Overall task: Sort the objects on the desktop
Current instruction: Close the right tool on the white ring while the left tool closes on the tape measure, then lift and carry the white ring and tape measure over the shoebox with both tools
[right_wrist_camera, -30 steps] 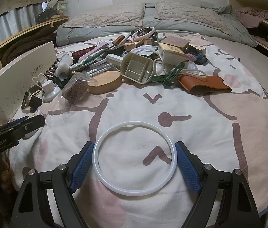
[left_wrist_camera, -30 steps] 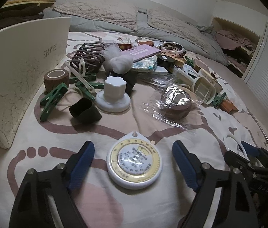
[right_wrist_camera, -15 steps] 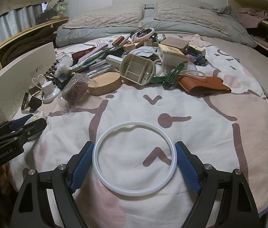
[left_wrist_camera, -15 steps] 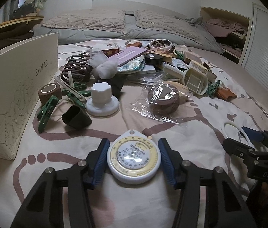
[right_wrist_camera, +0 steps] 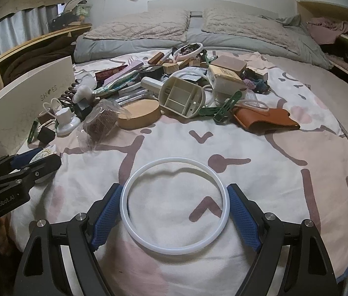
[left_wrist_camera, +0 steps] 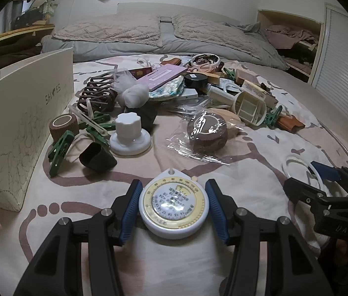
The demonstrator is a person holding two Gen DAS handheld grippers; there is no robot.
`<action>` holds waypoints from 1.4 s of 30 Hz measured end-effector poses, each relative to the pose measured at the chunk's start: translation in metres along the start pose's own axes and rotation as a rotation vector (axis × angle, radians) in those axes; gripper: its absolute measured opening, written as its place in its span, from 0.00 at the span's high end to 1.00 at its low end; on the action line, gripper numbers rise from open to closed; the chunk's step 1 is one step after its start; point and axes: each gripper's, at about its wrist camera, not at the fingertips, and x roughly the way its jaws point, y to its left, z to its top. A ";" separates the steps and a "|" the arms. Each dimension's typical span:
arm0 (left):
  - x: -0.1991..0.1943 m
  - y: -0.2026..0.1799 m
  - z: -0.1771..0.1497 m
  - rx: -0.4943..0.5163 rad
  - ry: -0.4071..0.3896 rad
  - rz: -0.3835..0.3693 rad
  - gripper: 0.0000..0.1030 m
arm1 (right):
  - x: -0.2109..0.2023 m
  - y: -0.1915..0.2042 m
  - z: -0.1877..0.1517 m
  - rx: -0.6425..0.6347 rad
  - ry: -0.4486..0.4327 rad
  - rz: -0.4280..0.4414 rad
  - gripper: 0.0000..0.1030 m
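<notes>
Two hand-held grippers work side by side on a patterned bedspread (right_wrist_camera: 260,148), each with one item picked from the clutter. The left gripper (left_wrist_camera: 172,203) is clenched on a round tape measure (left_wrist_camera: 174,206), its blue pads pressing the white case at 9 and 3 o'clock, low in the left wrist view. The right gripper (right_wrist_camera: 174,212) grasps a white ring (right_wrist_camera: 219,187), the pads touching its rim at either side; the ring lies at 6 o'clock in the right wrist view, apparently on the bedspread.

The step in hand looks like the pickup: both items are gripped, neither yet carried to a sorted place. The next move likely calls for lifting each clear of the cloth and taking it to its group, perhaps toward the white shoe box (left_wrist_camera: 21,123) at 9 o'clock. The thin ring may flex or slip under a side squeeze.

The main pile (right_wrist_camera: 174,91) sits at 12 o'clock, well apart from both grippers. Much of it overlaps, so many pieces cannot be named. One brown roll (left_wrist_camera: 207,132) sits in crinkled clear wrap. The inside of the box is hidden, and each gripper is cut off at the other view's edge. Whether the tape measure has left the cloth cannot be told.
</notes>
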 end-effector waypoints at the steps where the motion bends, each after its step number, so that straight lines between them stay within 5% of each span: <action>1: -0.001 -0.001 0.001 0.000 -0.001 -0.007 0.49 | -0.001 0.001 0.000 -0.003 -0.003 -0.001 0.18; 23: -0.048 0.013 0.053 -0.028 -0.171 0.033 0.49 | -0.044 0.034 0.069 -0.060 -0.220 0.041 0.18; 42: -0.105 0.059 0.133 -0.042 -0.374 0.180 0.49 | -0.061 0.080 0.148 -0.112 -0.338 0.208 0.18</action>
